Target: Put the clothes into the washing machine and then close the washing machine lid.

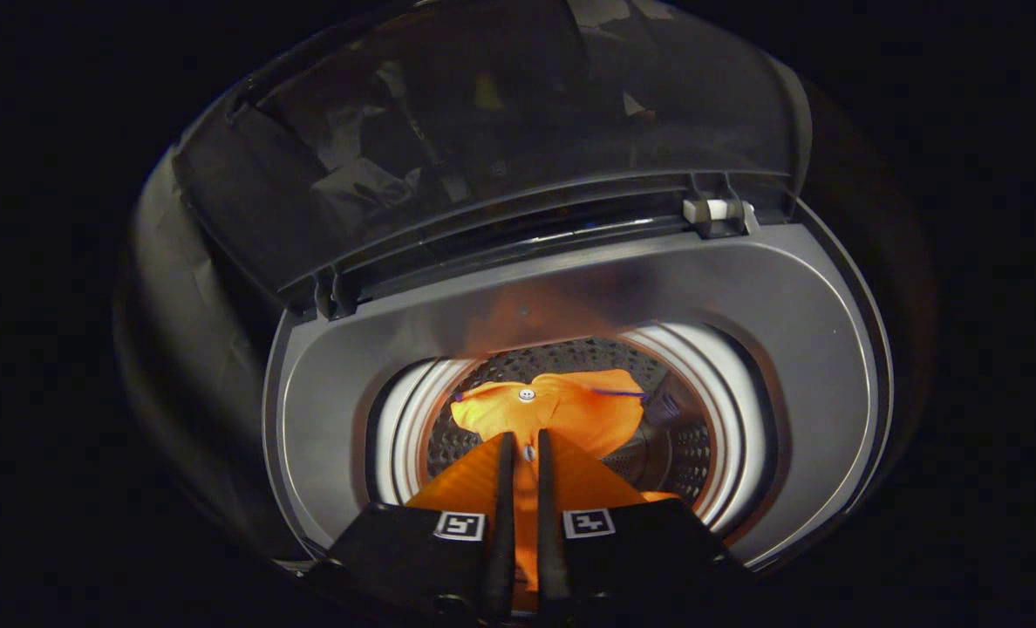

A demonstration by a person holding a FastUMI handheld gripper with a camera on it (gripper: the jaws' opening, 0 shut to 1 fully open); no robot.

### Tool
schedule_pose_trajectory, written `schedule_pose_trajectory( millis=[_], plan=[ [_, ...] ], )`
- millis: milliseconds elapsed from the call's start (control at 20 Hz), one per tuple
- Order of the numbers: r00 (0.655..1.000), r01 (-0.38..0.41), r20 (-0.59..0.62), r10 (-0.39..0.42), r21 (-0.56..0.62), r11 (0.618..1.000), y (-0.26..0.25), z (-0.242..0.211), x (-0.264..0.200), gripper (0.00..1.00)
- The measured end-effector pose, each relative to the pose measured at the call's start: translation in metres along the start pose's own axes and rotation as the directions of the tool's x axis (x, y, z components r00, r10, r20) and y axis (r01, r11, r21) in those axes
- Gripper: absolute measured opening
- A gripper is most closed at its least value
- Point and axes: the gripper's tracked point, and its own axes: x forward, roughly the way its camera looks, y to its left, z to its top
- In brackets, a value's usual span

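Gripper (pixel 523 449) clamps the orange buttoned cloth garment (pixel 562 406) over the perforated steel drum (pixel 675 453); late release risks dragging it back out.

One washing machine (pixel 570 296), and one lid (pixel 518 131) on it, standing raised behind the opening. One drum (pixel 692 453) down in there, with one pale ring around its mouth. One orange garment (pixel 562 410), hanging over the drum, and I count two small buttons on it, one up on the folded part, one lower by the tips. One pair of tongs (pixel 523 445), two fingers (pixel 504 488) pinched on that cloth, with two square markers, one on each.
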Motion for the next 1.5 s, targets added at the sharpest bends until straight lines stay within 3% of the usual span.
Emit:
schedule_pose_trajectory(
  millis=[50, 350, 650, 950, 1500],
  plan=[
    [1.000, 0.007, 0.011, -0.007, 0.003, 1.000, -0.002, 0.002, -0.002, 0.21],
    [0.997, 0.068, 0.044, -0.065, -0.058, 0.996, -0.013, 0.009, -0.016, 0.98],
    [0.995, 0.063, 0.084, -0.058, -0.060, 0.996, -0.013, 0.021, -0.042, 0.99],
    [0.982, 0.052, 0.188, -0.036, -0.081, 0.995, -0.001, 0.055, -0.101, 0.99],
    [0.907, 0.038, 0.419, 0.031, -0.155, 0.987, 0.056, 0.190, -0.196, 0.98]
  ],
)
